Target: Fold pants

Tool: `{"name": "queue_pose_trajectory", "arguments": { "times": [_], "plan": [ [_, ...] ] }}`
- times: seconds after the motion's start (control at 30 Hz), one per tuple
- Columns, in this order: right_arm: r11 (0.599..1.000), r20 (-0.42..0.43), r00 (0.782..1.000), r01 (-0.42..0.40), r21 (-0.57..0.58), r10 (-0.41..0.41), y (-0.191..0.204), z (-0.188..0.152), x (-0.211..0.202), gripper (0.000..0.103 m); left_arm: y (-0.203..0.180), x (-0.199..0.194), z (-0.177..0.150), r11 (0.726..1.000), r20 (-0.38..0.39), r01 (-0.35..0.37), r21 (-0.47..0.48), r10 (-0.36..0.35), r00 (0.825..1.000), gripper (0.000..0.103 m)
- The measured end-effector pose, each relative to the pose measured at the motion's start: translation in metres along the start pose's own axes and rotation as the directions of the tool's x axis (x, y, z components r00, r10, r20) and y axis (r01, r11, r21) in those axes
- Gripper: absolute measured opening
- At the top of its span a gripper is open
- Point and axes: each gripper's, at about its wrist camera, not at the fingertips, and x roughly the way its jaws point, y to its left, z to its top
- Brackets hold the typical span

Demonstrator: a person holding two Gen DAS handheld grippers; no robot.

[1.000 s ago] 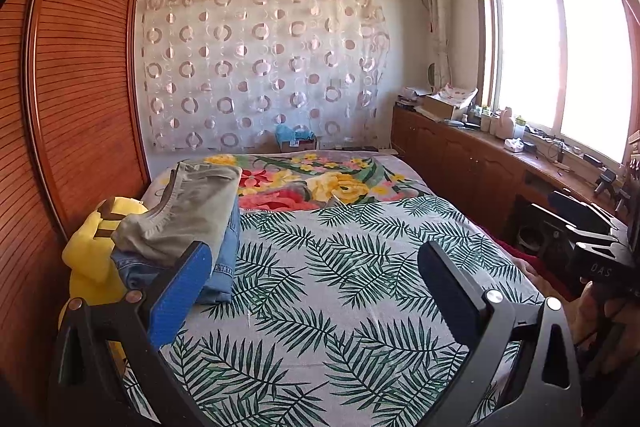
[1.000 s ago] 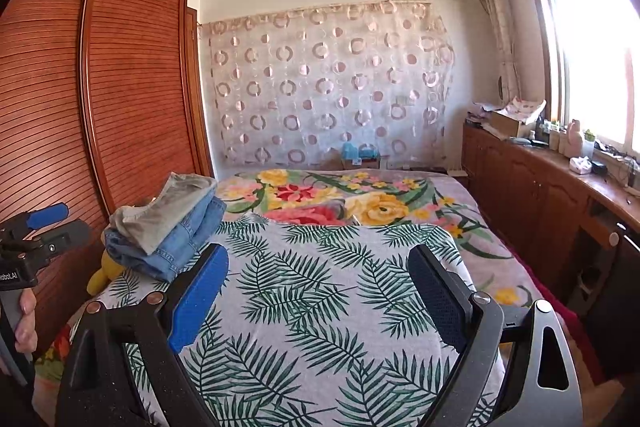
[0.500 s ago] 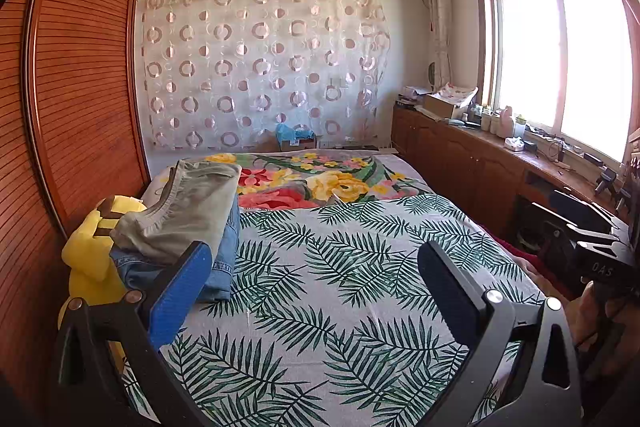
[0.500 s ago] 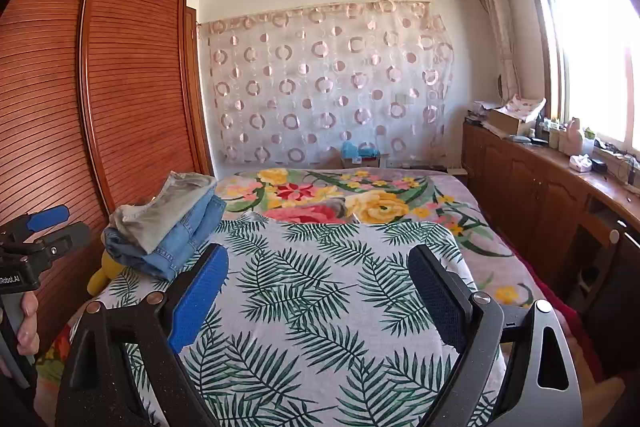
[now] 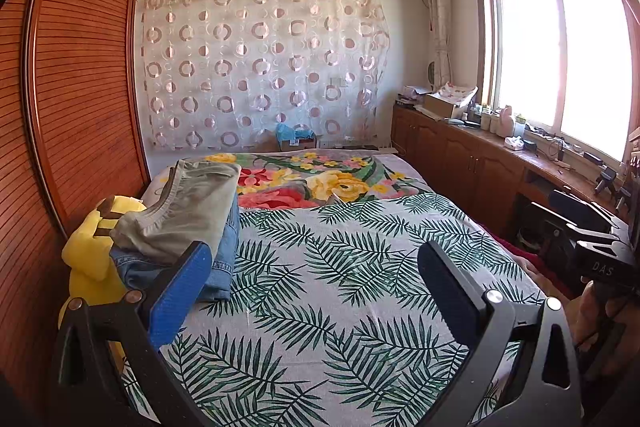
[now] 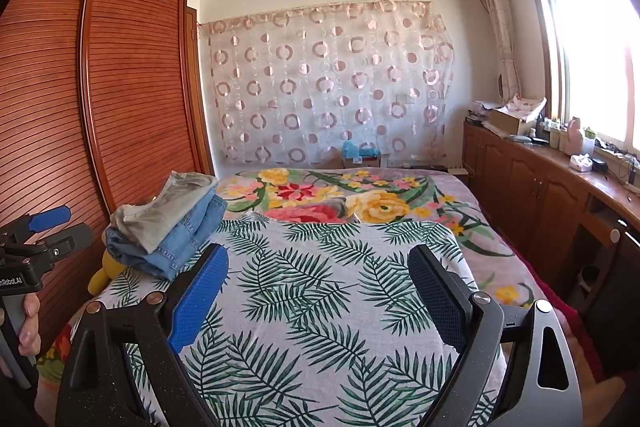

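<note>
**Two pairs stacked, both hand-held grippers empty**

Left edge of bed: yellow plush toy (image 5: 90,255) wedged against the wardrobe (image 5: 80,87). Just right of it, on the bed's left side, lies the stack: grey-green pants (image 5: 188,207) folded on top of folded jeans (image 5: 224,259), edges roughly squared. Right wrist view confirms the same order, grey pair (image 6: 168,207) above denim (image 6: 184,239).

My left hand-held gripper (image 5: 310,291) hangs over the palm-leaf bedspread (image 5: 340,287), fingers spread wide, nothing between them. Stack sits just beyond its left finger, not touched. My right hand-held gripper (image 6: 316,291) likewise wide apart and holding nothing, above the middle of the bed.

Right side: cabinets (image 5: 472,163) under the window, with clutter; no garments there that I can see.

Judgement: folding looks finished for both visible pairs. No loose pants on the open bedspread. Either the task is complete or a further pair must come from out of view; cannot tell which.
</note>
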Motion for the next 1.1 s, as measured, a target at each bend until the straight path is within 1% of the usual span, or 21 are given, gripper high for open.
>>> {"name": "queue_pose_trajectory", "arguments": {
  "times": [1.1],
  "plan": [
    [1.000, 0.000, 1.000, -0.006, -0.001, 0.006, -0.0009, -0.0032, 0.0022, 0.092, -0.0001, -0.0016, -0.0045, 1.000, 0.010, 0.000, 0.001, 0.000, 1.000, 0.103]
  ]
}}
